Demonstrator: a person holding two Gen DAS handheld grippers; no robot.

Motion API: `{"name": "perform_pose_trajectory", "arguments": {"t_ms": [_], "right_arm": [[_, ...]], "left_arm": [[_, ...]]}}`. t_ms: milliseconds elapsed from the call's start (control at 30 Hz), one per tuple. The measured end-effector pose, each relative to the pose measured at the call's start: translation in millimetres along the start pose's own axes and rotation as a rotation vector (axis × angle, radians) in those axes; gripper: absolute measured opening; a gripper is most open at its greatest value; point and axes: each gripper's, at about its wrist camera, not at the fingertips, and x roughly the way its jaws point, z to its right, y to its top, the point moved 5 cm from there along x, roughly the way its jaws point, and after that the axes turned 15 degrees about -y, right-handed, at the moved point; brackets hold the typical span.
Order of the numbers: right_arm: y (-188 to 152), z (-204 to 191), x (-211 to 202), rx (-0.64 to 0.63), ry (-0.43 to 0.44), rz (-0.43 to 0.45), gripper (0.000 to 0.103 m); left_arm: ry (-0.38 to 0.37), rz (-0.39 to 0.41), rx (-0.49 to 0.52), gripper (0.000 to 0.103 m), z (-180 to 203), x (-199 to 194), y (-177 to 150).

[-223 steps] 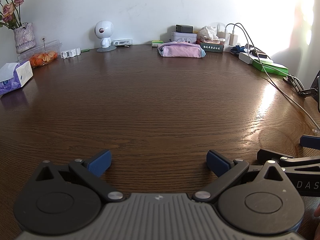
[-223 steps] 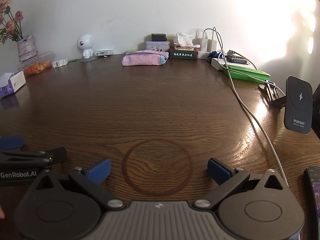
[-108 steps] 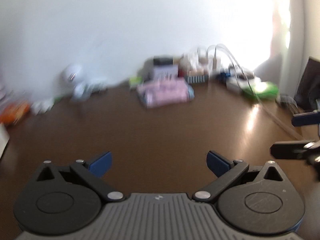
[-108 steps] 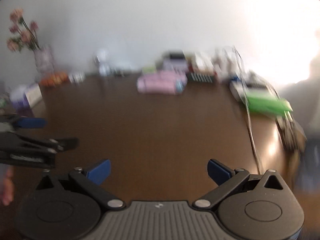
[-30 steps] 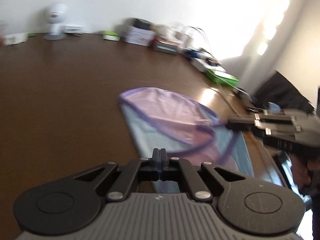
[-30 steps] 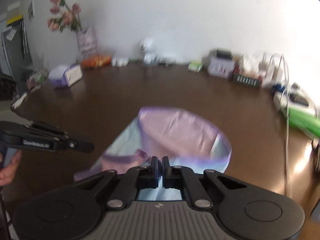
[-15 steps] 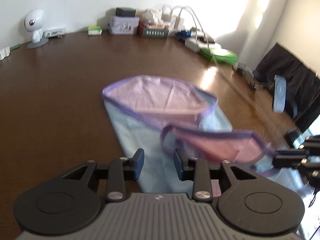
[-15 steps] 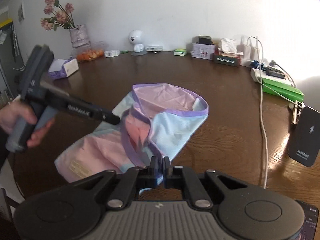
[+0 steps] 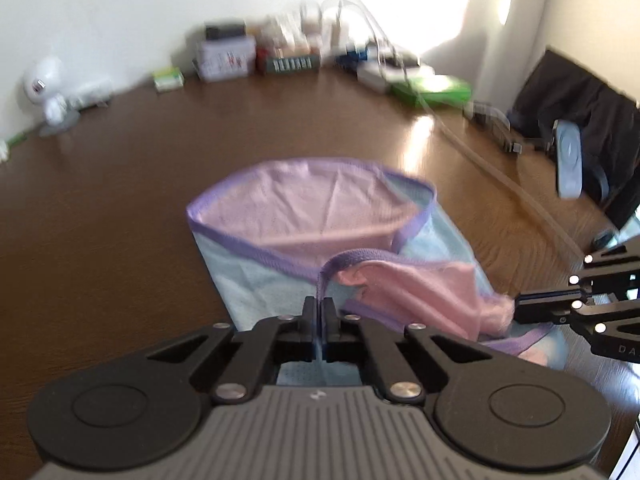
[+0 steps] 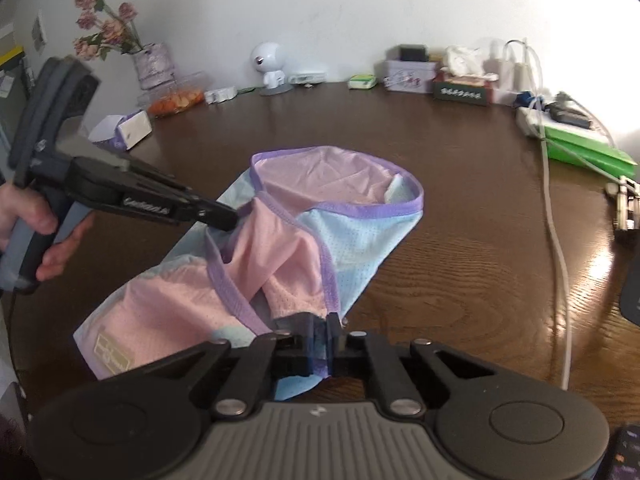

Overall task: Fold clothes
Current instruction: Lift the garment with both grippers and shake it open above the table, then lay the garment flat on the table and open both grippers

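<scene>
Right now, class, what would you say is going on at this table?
A person is folding a pink, blue and purple garment on a dark wooden table, with a handheld gripper in each hand. The left gripper is shut on the purple trim, and the right gripper is shut on the near edge. One pink flap is lifted over the blue part, so the fold looks underway, not finished. Clutter lines the far edge by the wall.
</scene>
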Motion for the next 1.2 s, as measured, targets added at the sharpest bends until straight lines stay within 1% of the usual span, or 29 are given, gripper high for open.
{"name": "perform_pose_trajectory", "arguments": {"t_ms": [100,133,167,267,333,400,433,467,500,533,567,600,633,667,700,767,867,900,967,1033,1067,1133,1200], "right_arm": [[0,4,-6,0.016,-0.032,0.024,0.003],[0,5,-7,0.022,-0.042,0.031,0.008],[-1,6,-7,0.021,-0.043,0.029,0.011],[-5,-1,-4,-0.004,-0.012,0.006,0.013],[-7,-4,-1,-0.01,-0.008,-0.007,0.014],[-7,-4,3,-0.007,-0.02,0.0,0.021],[-5,-2,5,-0.002,-0.027,0.006,0.032],[-4,-1,6,0.0,-0.031,0.011,0.038],[-3,-1,7,-0.005,-0.023,0.014,0.039],[-2,-2,8,-0.016,-0.006,0.019,0.043],[-2,-4,8,-0.034,-0.003,0.025,0.044],[-2,-7,8,-0.056,-0.006,0.03,0.039],[-2,-11,7,-0.089,-0.012,0.042,0.021],[-2,-16,6,-0.098,-0.003,0.042,0.01],[-3,-19,4,-0.094,0.013,0.035,0.003],[0,-26,-5,-0.118,-0.05,0.053,0.003],[13,-32,-33,-0.125,-0.07,0.123,0.003],[18,-33,-42,-0.126,-0.072,0.148,0.003],[37,-29,-51,-0.119,-0.068,0.183,0.003],[67,-18,-37,-0.128,-0.087,0.201,0.003],[83,-13,-29,-0.134,-0.099,0.209,0.003],[134,2,0,-0.127,-0.16,0.229,0.003],[191,9,22,-0.112,-0.218,0.264,0.003]], "left_arm": [[0.018,0.064,0.024,0.001,10,-24,1],[0.02,0.082,0.035,0.001,15,-32,0],[0.022,0.098,0.045,0.001,19,-40,-1],[0.037,0.123,0.067,0.001,29,-58,-7],[0.047,0.132,0.076,0.001,34,-64,-11],[0.054,0.141,0.077,0.001,36,-71,-15],[0.06,0.151,0.074,0.001,37,-75,-17],[0.068,0.161,0.074,0.001,38,-80,-20],[0.079,0.174,0.074,0.001,39,-86,-22],[0.092,0.188,0.076,0.001,40,-92,-24],[0.106,0.206,0.084,0.001,42,-100,-26],[0.124,0.228,0.089,0.001,45,-109,-29],[0.143,0.247,0.087,0.001,46,-114,-31],[0.157,0.26,0.079,0.001,46,-118,-34],[0.167,0.265,0.069,0.001,46,-119,-38],[0.183,0.254,0.062,0.001,44,-116,-44],[0.198,0.255,0.059,0.001,36,-111,-41],[0.203,0.258,0.059,0.001,32,-109,-38],[0.221,0.269,0.073,0.001,18,-103,-17],[0.242,0.279,0.093,0.001,-2,-95,18],[0.259,0.297,0.095,0.001,-14,-92,41],[0.295,0.339,0.106,0.001,-35,-91,89],[0.347,0.429,0.165,0.001,-25,-126,135]]}}
